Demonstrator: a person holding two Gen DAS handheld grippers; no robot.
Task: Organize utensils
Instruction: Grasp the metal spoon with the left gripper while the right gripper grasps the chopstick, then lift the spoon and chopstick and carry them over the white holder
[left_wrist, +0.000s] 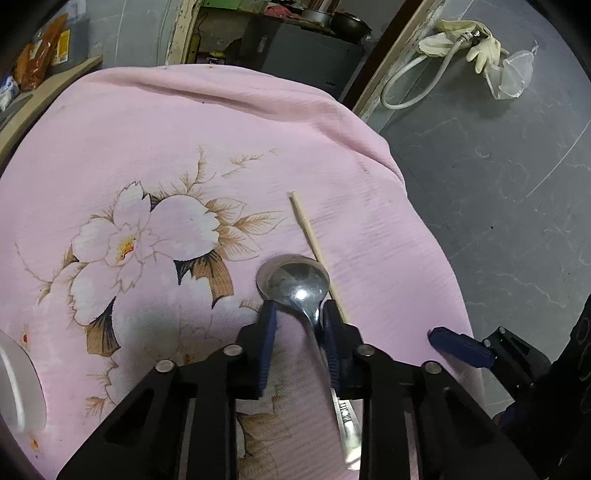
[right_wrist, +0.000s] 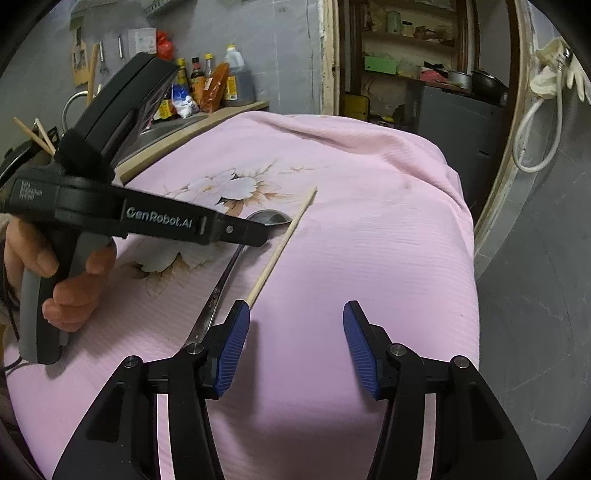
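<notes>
A pink floral cloth (left_wrist: 229, 122) covers the surface and hangs over its far and right edges. The left gripper (left_wrist: 300, 308) reaches over the middle of the surface toward its right edge; its blue fingers (left_wrist: 269, 325) straddle the neck of a metal spoon (left_wrist: 295, 280), the right one touching the stem while a gap shows at the left, so a firm pinch cannot be confirmed. The spoon's bowl points toward the far edge and its handle runs back toward the near edge. The right gripper (right_wrist: 295, 314), over the near right part of the surface, has its fingers (right_wrist: 233, 343) spread wide and empty. A single wooden chopstick (right_wrist: 282, 247) lies just beside the spoon on its right, its near tip at the right gripper's left finger. The spoon is judged rigid, smooth and moderately heavy, so likely to pivot unless held at the neck; the chopstick is judged light, stiff and prone to roll, best taken near mid-length.
</notes>
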